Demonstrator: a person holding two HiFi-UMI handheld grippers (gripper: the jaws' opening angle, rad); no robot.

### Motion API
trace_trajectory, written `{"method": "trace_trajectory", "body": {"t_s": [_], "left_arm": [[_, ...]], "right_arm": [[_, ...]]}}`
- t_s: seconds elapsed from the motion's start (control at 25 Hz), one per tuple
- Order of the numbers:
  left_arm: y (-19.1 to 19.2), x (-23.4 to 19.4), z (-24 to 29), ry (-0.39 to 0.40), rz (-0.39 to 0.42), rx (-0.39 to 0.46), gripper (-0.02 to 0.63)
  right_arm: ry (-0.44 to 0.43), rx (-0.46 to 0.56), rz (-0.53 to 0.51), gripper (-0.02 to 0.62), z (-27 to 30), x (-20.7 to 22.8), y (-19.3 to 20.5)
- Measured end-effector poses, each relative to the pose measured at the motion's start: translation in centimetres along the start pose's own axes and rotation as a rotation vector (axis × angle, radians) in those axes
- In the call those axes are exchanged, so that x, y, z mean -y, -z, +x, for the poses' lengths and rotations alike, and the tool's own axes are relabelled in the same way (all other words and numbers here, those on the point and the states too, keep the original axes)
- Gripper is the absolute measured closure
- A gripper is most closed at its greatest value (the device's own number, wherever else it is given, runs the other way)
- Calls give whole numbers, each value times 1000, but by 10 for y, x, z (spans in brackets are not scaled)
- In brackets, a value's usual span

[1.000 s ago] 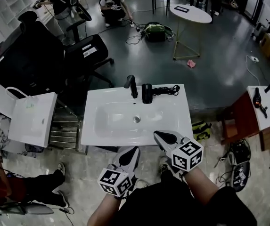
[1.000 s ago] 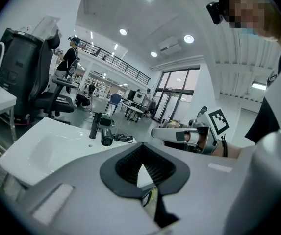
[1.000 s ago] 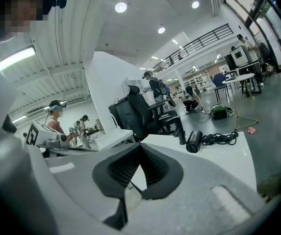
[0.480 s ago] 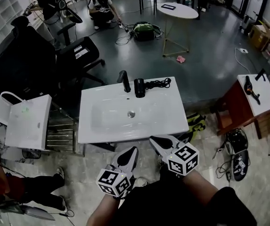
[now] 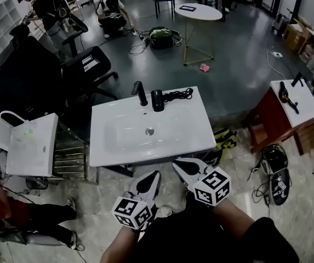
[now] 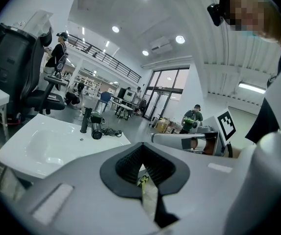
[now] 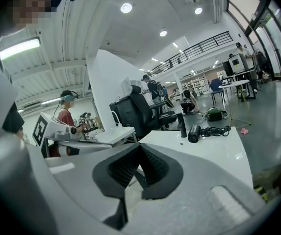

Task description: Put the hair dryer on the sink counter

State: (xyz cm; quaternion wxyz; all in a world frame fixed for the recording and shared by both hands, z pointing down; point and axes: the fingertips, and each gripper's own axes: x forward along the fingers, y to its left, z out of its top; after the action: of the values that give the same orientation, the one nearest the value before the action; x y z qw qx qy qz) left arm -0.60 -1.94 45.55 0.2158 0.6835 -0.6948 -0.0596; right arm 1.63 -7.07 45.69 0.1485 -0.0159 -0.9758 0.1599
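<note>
While you hold both grippers short of the white sink desk (image 5: 200, 138), the one hair dryer (image 5: 157, 100) lies on its back edge, just beside the single black faucet (image 5: 140, 93), with its cord (image 5: 180, 95) bunched to the right. The basin (image 5: 121, 138) shows one drain (image 5: 150, 131). Your left gripper (image 5: 155, 174) has its fingers pressed together on nothing, and so has your right gripper (image 5: 177, 163). The white label (image 5: 87, 62) on the black chair (image 5: 99, 59) is too small to read.
</note>
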Motion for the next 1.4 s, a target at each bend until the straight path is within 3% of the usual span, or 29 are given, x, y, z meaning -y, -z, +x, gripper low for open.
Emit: {"method": "trace_trajectory", "body": {"t_s": [1.4], "left_arm": [[2,0,-6,9,-12,13,603]], "right_arm": [[-13,-31,-33,595,5,-10,4]]}}
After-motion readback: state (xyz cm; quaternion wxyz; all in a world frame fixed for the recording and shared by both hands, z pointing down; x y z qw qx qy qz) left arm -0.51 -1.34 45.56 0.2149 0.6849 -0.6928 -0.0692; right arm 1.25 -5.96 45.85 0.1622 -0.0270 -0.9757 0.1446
